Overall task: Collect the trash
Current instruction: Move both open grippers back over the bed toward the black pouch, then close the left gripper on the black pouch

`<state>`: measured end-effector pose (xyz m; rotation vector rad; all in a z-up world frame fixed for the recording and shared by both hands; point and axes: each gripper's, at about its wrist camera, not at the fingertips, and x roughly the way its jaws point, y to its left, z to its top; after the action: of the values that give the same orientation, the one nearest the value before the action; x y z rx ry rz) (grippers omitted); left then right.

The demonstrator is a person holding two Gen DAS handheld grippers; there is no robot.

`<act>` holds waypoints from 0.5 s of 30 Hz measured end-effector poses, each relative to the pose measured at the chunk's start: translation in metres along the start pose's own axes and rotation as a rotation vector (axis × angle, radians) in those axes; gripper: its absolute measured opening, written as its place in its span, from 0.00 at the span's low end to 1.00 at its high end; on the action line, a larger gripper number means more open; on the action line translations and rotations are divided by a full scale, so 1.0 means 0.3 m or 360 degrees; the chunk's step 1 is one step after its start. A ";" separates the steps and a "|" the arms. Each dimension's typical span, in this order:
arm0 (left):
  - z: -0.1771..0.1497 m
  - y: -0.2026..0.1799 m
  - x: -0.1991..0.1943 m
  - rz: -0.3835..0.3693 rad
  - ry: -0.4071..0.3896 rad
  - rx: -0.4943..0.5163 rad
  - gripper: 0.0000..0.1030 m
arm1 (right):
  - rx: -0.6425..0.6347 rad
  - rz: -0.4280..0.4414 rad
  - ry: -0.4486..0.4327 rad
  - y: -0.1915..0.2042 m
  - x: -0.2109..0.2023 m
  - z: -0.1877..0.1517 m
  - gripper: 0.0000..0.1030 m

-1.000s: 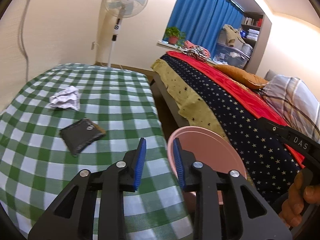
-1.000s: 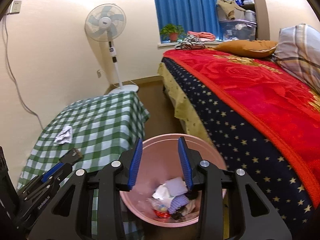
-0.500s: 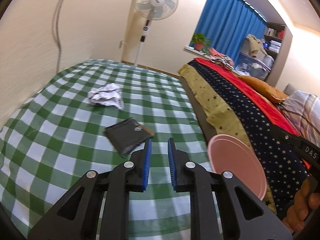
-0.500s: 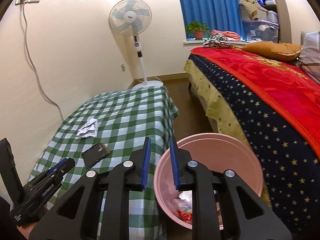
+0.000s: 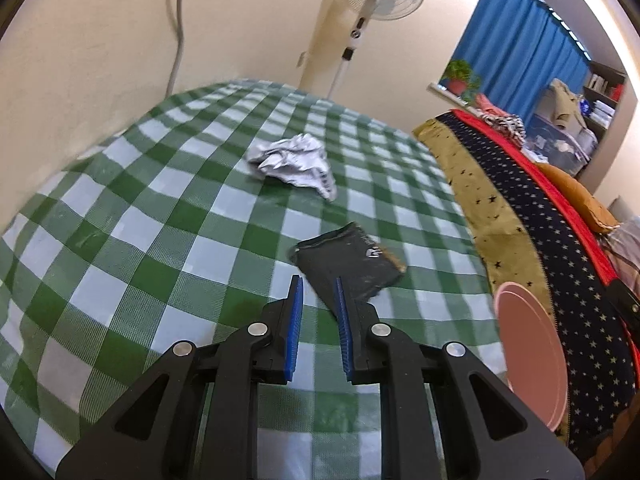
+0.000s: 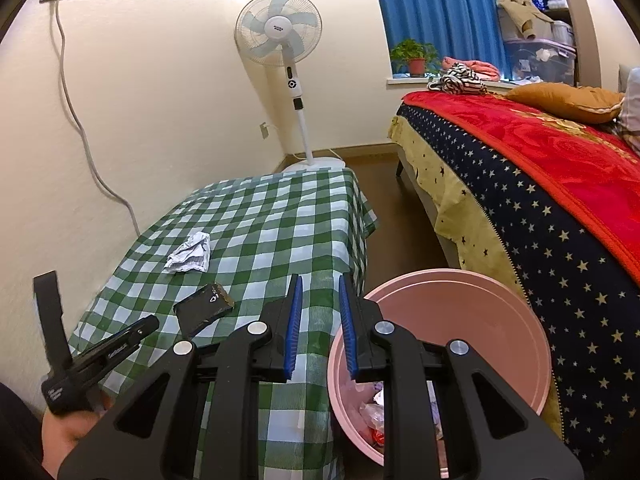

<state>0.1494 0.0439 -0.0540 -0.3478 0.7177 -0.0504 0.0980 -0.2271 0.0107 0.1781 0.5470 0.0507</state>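
Left tongs, empty and slightly parted, aim at the dark wrapper; right tongs, likewise parted, wait by the pink bin.

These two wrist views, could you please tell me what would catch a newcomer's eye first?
The green checked tablecloth stands out, with a crumpled paper lying mid-table and a dark packet nearer, just ahead of the open left hand-held gripper. To the table's right a pink bin holds trash, beside the bed's red blanket.

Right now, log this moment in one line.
left claw: open, above black wrapper | right claw: open, empty | crumpled paper: on table
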 end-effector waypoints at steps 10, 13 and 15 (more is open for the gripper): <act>0.064 0.019 0.114 0.0036 0.0058 -0.0045 0.16 | 0.0001 0.0049 0.0046 -0.024 0.066 -0.002 0.19; 0.087 0.033 0.138 0.0054 0.0061 -0.0076 0.16 | -0.0006 0.0056 0.0055 -0.027 0.079 -0.004 0.19; 0.100 0.036 0.162 0.0059 0.0095 -0.0082 0.16 | -0.0017 0.0062 0.0061 -0.028 0.089 -0.006 0.19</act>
<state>0.2048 0.0551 -0.0676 -0.3833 0.7855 -0.0075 0.1198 -0.2325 -0.0062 0.1776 0.5816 0.0950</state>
